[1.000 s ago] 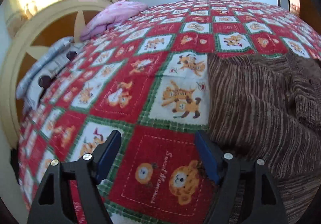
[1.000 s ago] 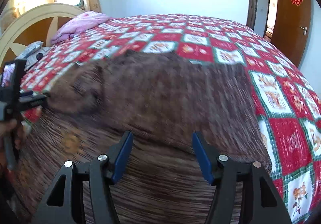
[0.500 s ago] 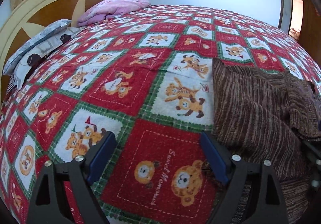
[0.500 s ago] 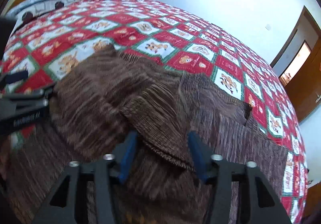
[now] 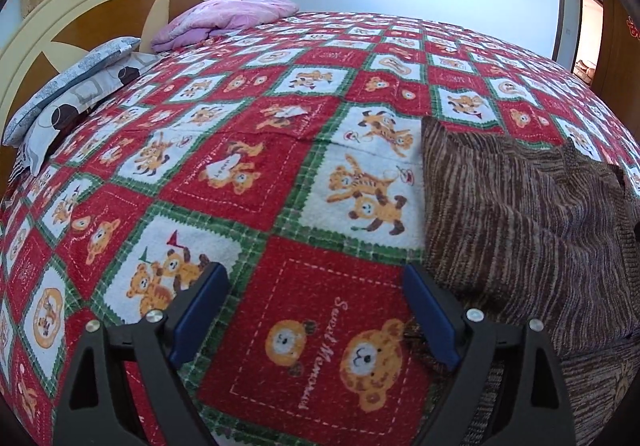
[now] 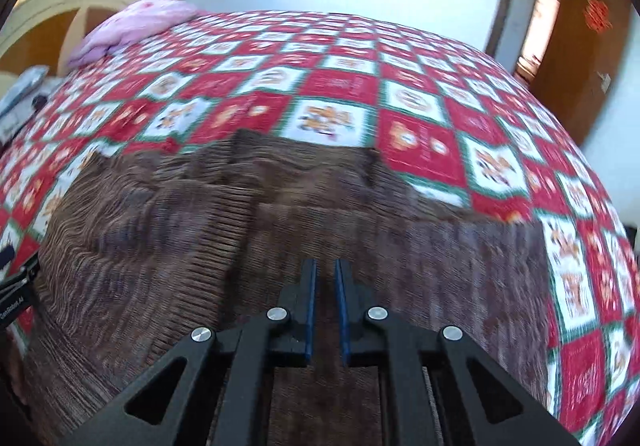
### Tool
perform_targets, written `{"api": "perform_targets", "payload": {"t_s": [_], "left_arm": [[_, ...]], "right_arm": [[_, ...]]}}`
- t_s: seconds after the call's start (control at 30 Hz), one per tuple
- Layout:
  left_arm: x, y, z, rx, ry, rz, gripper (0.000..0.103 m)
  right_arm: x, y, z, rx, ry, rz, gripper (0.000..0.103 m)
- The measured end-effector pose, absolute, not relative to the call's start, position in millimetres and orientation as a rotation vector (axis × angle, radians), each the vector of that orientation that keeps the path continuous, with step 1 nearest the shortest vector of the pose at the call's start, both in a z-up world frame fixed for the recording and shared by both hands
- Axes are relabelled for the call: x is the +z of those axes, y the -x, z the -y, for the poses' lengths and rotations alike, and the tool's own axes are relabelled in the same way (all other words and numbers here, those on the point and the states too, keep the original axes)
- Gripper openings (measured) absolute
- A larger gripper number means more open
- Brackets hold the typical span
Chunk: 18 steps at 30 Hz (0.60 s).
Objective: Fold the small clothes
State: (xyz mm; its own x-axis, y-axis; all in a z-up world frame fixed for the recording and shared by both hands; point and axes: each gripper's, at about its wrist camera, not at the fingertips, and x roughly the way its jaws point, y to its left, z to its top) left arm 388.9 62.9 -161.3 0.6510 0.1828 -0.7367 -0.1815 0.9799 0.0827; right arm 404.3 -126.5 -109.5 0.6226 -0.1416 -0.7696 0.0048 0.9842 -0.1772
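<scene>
In the left wrist view, the left tool (image 5: 314, 304) hangs over the red, white and green teddy-bear bedspread (image 5: 248, 150) with its blue-padded fingers (image 5: 200, 310) spread wide and nothing between them. The brown striped knit garment (image 5: 520, 222) lies on the right of the bed, its left edge just beside the right finger (the cloth is doubled over there, with an upper layer lying on a lower one). At the far left, a pink quilt (image 5: 228, 12) and grey patterned pillows (image 5: 76, 86) rest against the cream and wood headboard (image 5: 80, 6).

In the right wrist view, which is blurred, the right tool (image 6: 325, 282) sits low over the near middle of the garment (image 6: 200, 230), its fingers drawn almost together with a thin gap. Whether cloth is pinched there cannot be told. The bedspread (image 6: 420, 86) stretches beyond, and a wooden door (image 6: 580, 46) stands at the far right.
</scene>
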Motion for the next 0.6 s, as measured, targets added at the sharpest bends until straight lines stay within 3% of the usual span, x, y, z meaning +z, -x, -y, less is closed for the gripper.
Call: {"api": "perform_targets", "payload": {"t_s": [0.07, 0.1, 0.13, 0.27, 0.3, 0.37, 0.4, 0.43, 0.6], "left_arm": [[-161.1, -388.5, -63.7, 0.206, 0.0, -0.834, 0.092], [-161.1, -388.2, -63.5, 0.205, 0.002, -0.833, 0.092], [-161.1, -388.1, -64.2, 0.202, 0.006, -0.833, 0.093], [-161.3, -388.1, -64.1, 0.2, 0.01, -0.832, 0.094], [-161.3, -388.0, -63.9, 0.2, 0.01, -0.832, 0.094], [-161.5, -388.3, -63.6, 0.2, 0.01, -0.832, 0.094], [-161.5, -388.2, -63.8, 0.2, 0.01, -0.832, 0.094], [-161.5, -388.2, -63.8, 0.2, 0.011, -0.832, 0.094], [-160.5, -387.3, -65.4, 0.179, 0.033, -0.828, 0.099]], "right_arm": [[-104.2, -396.5, 135.9, -0.011, 0.045, -0.917, 0.023], [-102.3, -391.3, 137.4, 0.027, -0.002, -0.923, 0.048], [-99.0, -382.3, 137.7, 0.083, -0.055, -0.919, 0.058], [-99.0, -360.6, 120.7, 0.188, -0.077, -0.928, 0.058], [-103.1, -358.3, 114.6, 0.199, -0.073, -0.944, 0.056], [-113.1, -357.3, 107.2, 0.199, -0.057, -0.974, 0.036], [-117.5, -356.6, 103.9, 0.195, -0.041, -0.974, 0.011], [-120.3, -355.1, 100.2, 0.19, -0.011, -0.963, 0.004], [-102.0, -340.0, 104.9, 0.16, 0.031, -0.884, 0.002]]}}
